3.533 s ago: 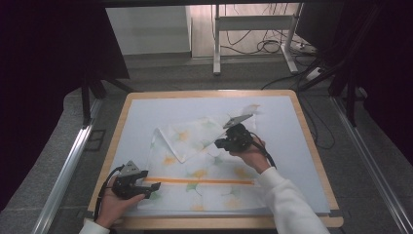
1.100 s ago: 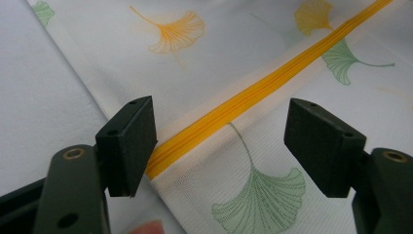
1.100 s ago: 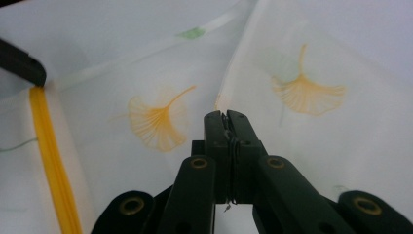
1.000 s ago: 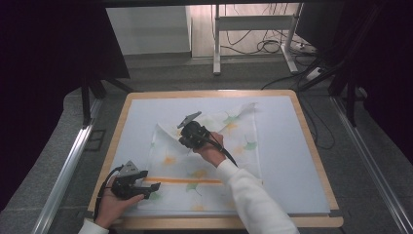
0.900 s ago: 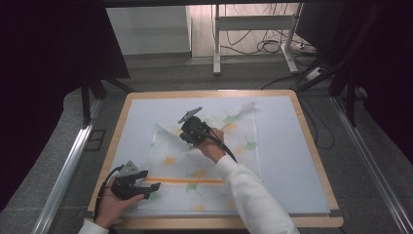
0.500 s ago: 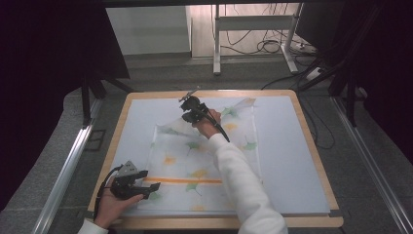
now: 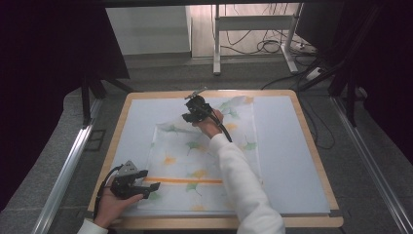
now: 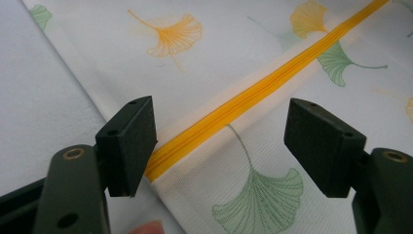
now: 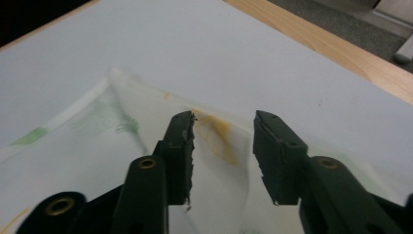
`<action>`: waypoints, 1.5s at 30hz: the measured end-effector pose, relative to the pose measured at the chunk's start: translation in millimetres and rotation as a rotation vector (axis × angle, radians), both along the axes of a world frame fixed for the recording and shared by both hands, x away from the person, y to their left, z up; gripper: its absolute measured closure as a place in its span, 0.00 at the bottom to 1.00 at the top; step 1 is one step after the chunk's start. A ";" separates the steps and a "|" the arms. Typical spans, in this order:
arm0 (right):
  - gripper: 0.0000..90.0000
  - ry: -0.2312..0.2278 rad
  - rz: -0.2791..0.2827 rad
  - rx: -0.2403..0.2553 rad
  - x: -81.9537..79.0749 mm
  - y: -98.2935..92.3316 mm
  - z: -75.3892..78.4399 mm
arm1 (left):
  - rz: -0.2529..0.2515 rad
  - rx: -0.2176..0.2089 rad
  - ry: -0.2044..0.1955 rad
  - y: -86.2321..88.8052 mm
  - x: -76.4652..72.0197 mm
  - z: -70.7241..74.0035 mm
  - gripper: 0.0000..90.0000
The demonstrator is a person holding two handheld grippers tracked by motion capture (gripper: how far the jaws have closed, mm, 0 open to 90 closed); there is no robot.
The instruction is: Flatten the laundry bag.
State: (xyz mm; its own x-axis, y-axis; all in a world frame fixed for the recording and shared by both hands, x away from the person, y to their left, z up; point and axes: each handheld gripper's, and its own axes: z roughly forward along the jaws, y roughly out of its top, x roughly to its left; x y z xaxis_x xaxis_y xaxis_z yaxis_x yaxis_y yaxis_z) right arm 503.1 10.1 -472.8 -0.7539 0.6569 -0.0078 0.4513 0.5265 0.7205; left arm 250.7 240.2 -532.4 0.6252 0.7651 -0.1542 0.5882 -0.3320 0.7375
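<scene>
White mesh cloth bag with ginkgo-leaf print and orange zipper (image 7: pixel 204 161) lies flat on table (image 7: pixel 292 146). Light, floppy, probably snaggy; grab hems. My right gripper (image 9: pixel 221 146) just opened, fold between jaws, unpinched. Left gripper (image 8: pixel 221 141) open over zipper end.

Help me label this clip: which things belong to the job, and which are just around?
In the job:
- leaf-print cloth with orange zipper
- right gripper, jaws just opening at its far edge
- left gripper, open at the zipper

Just around:
- table
- floor cables
</scene>
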 end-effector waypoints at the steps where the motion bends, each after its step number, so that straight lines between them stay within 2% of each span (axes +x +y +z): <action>1: 0.61 -0.009 0.010 0.006 -6.6 -2.8 3.7 | 0.000 0.000 -0.001 -0.2 -0.2 0.2 0.31; 4: 0.59 -0.030 0.028 0.031 -26.5 -13.5 12.7 | 0.000 0.005 -0.001 -0.4 -0.2 0.4 0.30; 7: 0.58 -0.038 0.060 0.033 -44.3 -22.7 15.6 | 0.004 0.002 0.001 -0.9 -0.1 0.1 0.30; 9: 0.58 -0.014 0.078 0.025 -55.8 -28.2 13.2 | 0.003 0.003 0.001 -0.9 0.3 -0.3 0.30; 14: 0.63 0.099 0.163 0.030 -79.3 -35.5 -8.2 | 0.003 0.009 0.004 -0.9 0.6 -0.4 0.30; 16: 0.67 0.127 0.184 0.023 -84.5 -34.4 -15.4 | 0.001 0.013 0.003 -0.7 0.3 -0.2 0.30; 20: 0.72 0.152 0.199 0.027 -88.7 -35.4 -22.8 | 0.005 0.009 0.002 -0.7 0.2 -0.2 0.30; 25: 0.79 0.144 0.208 0.056 -103.0 -50.3 -20.8 | 0.007 0.001 0.001 -1.3 0.7 -0.4 0.31; 33: 0.98 0.127 0.211 0.079 -139.2 -92.3 -16.2 | 0.022 -0.005 -0.023 -6.8 3.3 2.1 0.31; 39: 0.99 0.111 0.212 0.094 -163.5 -122.1 -10.6 | 0.025 0.004 -0.041 -12.9 8.3 2.6 0.32; 41: 0.99 0.104 0.214 0.099 -170.7 -131.1 -9.1 | 0.024 0.013 -0.047 -14.7 11.2 2.5 0.35; 45: 0.99 0.103 0.208 0.114 -184.0 -148.8 -11.7 | 0.047 0.038 -0.074 -17.8 14.5 2.9 0.54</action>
